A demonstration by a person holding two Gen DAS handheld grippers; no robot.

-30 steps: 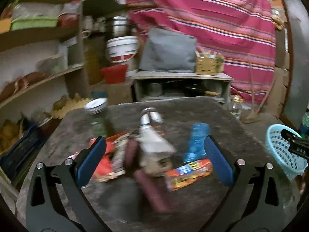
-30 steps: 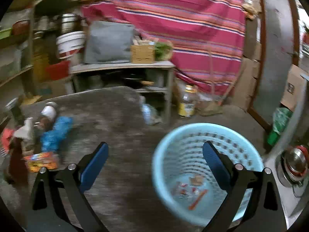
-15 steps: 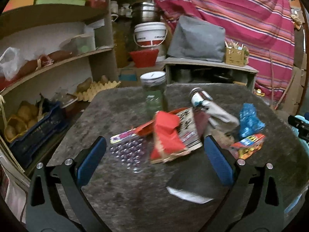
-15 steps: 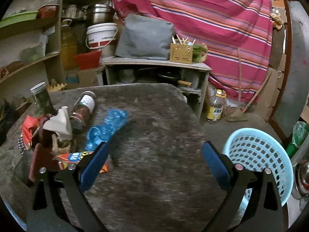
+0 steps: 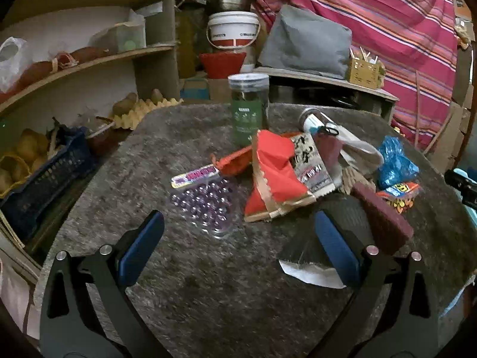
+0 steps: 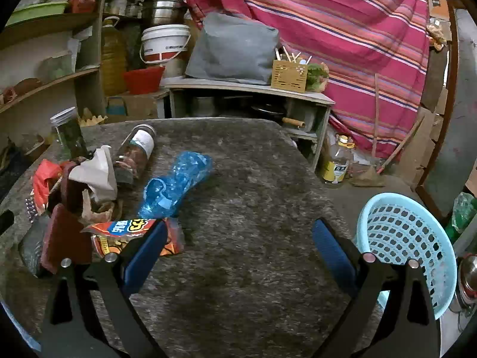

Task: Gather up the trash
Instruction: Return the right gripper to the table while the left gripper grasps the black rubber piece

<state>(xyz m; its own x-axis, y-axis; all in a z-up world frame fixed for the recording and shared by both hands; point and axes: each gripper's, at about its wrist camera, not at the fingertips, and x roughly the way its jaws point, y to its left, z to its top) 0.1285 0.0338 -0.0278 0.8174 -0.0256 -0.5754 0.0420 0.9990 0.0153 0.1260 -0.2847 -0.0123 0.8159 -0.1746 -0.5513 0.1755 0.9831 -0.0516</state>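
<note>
Above the table (image 6: pixel 253 208), both claws hung spread and empty; the right claw (image 6: pixel 238 250) neared the snack wrapper (image 6: pixel 134 235). A careless sweep could have knocked the blue bag (image 6: pixel 176 185) floorward; the laundry basket (image 6: pixel 405 238) sat well apart from the left claw (image 5: pixel 238 244).

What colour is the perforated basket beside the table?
Light blue; the basket shows best in the right wrist view, standing off the table's right edge.

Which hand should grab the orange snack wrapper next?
Probably the right. The right gripper is open, one finger already beside the orange snack wrapper, with the blue basket close by. The left gripper, also open, faces the bead packet.
</note>
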